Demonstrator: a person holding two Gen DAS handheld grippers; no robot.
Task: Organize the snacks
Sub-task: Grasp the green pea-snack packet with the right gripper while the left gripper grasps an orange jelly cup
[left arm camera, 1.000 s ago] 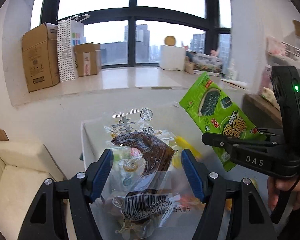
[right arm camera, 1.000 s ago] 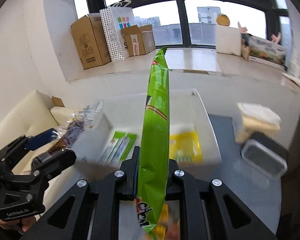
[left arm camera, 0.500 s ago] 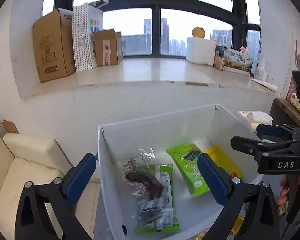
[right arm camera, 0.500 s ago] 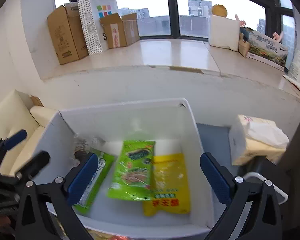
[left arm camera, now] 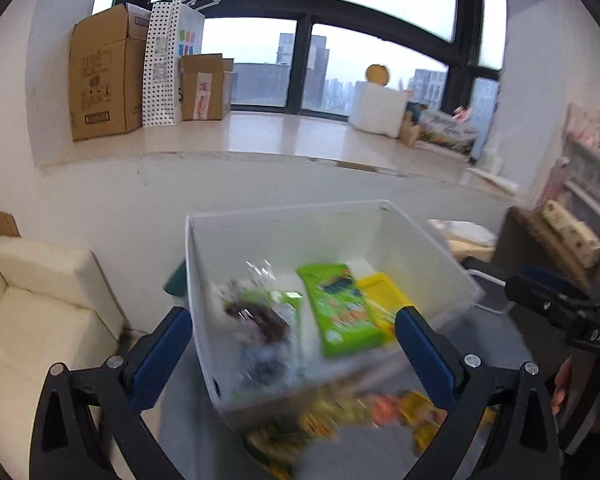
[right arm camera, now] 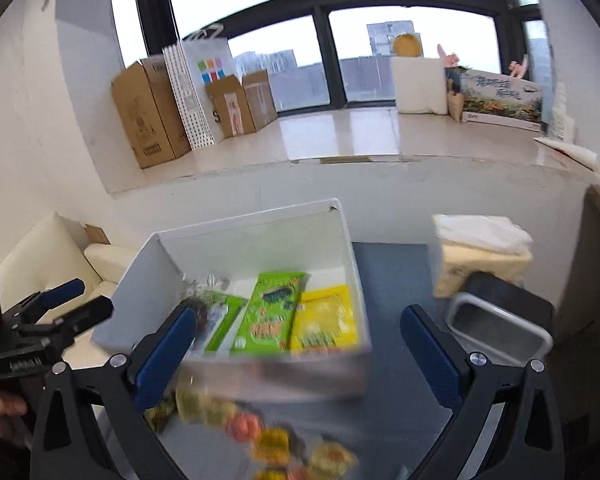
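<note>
**Inside the white bin: four packets lying flat, both grippers spread wide**

In the white bin [right arm camera: 342, 236] on the grey table [right arm camera: 396, 264], the snacks are lying side by side on the floor of the box. A green seaweed packet [right arm camera: 270, 314] is resting in the middle, touching a yellow packet [right arm camera: 326, 322] on its right, which is sitting against the bin's right wall. On the left, a clear packet with a dark snack inside [left arm camera: 256, 316] is lying over a long green packet [right arm camera: 224, 320]; blur is hiding its details.

Just outside the near wall of the bin, a loose heap of small wrapped snacks [right arm camera: 268, 436] in yellow, orange and green is spreading over the table, too smeared to count.

The left gripper [left arm camera: 292, 354] is hanging in front of the bin with its blue-padded fingers [left arm camera: 160, 356] standing far apart and holding nothing. The right gripper [right arm camera: 300, 354] is doing the same, jaws gaping, nothing between them.

To the right of the bin, a tissue pack [right arm camera: 480, 256] is sitting near a grey container with a white rim [right arm camera: 500, 332]. A cream sofa [left arm camera: 32, 300] is standing to the left. Behind, cardboard boxes [left arm camera: 100, 92] and a dotted paper bag [left arm camera: 164, 64] are lining the window sill [left arm camera: 300, 136].
</note>
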